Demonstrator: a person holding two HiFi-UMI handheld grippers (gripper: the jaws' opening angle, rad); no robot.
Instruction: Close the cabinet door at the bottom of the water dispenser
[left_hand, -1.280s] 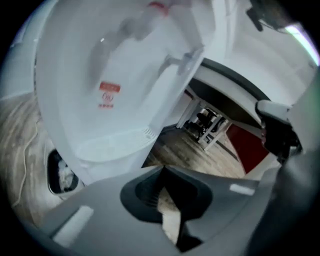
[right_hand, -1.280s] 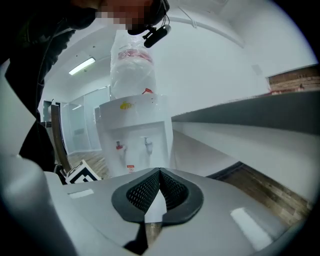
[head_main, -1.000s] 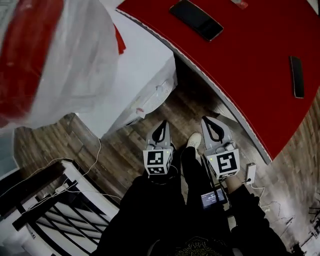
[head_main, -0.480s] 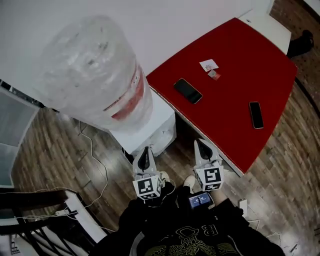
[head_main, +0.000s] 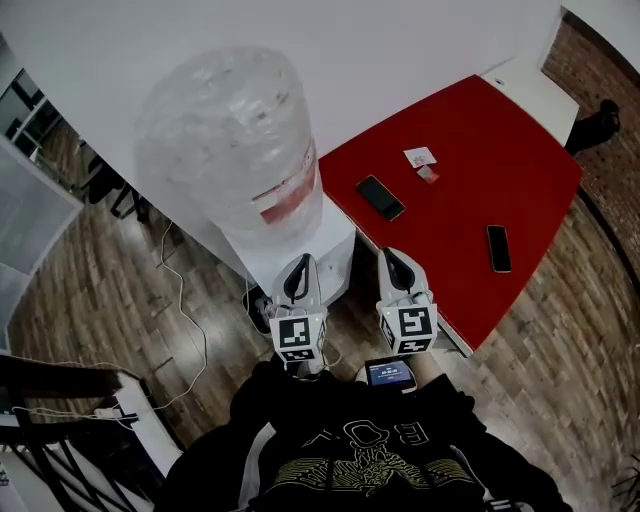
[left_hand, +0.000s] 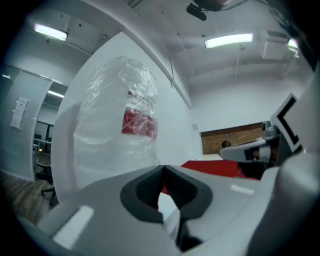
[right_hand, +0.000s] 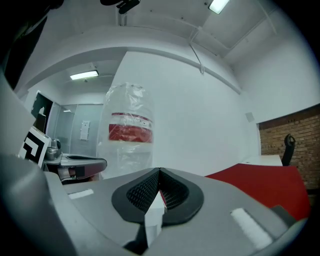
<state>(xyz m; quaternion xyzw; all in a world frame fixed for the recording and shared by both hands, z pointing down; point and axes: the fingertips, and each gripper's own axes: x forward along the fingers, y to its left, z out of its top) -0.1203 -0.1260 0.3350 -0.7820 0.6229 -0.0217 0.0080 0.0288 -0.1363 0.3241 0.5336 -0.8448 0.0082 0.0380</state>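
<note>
Left gripper (head_main: 298, 270), right gripper (head_main: 393, 265): jaws pressed together, nothing gripped, both carried level, side by side, near water dispenser (head_main: 335, 250). Plastic-wrapped bottle (head_main: 235, 140) seated on top. Cabinet door hidden from view. Red table (head_main: 470, 210) set just beside dispenser; phone (head_main: 380, 197) laid on it.

You hold the left gripper (head_main: 299, 268) and the right gripper (head_main: 394, 262) side by side just ahead of your chest, a gap between them, both pointing level and away from you. Each has its jaws pressed together, with nothing between them.
</note>
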